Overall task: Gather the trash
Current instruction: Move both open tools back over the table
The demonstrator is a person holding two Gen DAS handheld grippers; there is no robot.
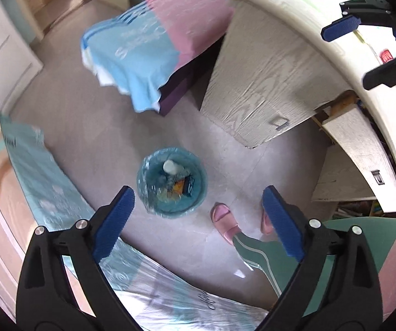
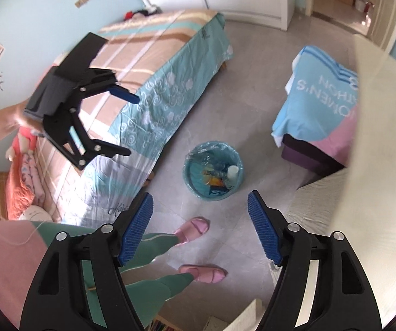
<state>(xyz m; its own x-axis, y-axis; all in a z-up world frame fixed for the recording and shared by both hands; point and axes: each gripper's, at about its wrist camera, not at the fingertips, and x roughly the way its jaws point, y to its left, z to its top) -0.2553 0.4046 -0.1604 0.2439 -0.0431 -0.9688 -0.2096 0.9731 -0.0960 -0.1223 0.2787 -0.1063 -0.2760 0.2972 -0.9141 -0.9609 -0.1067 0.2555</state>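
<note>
A round bin lined with a blue bag (image 1: 144,175) (image 2: 189,165) stands on the grey tiled floor. Inside lie a white cup (image 1: 170,167) (image 2: 232,171), an orange wrapper (image 1: 178,186) (image 2: 214,182) and a blue packet (image 1: 190,184) (image 2: 216,192). My left gripper (image 1: 198,193) (image 2: 131,125) hangs high above the bin, pointing down, open and with nothing between its blue pads. My right gripper (image 2: 200,195) (image 1: 345,56) is also open and holds nothing. It hovers above the floor beside the bin, near the white desk edge.
A bed with a teal patterned sheet (image 1: 46,187) (image 2: 156,96) borders one side of the floor. A low purple bench under a blue and pink towel (image 1: 148,47) (image 2: 316,104) and a pale wood desk (image 1: 266,82) border the other. The person's pink slippers (image 1: 222,218) (image 2: 195,229) stand near the bin.
</note>
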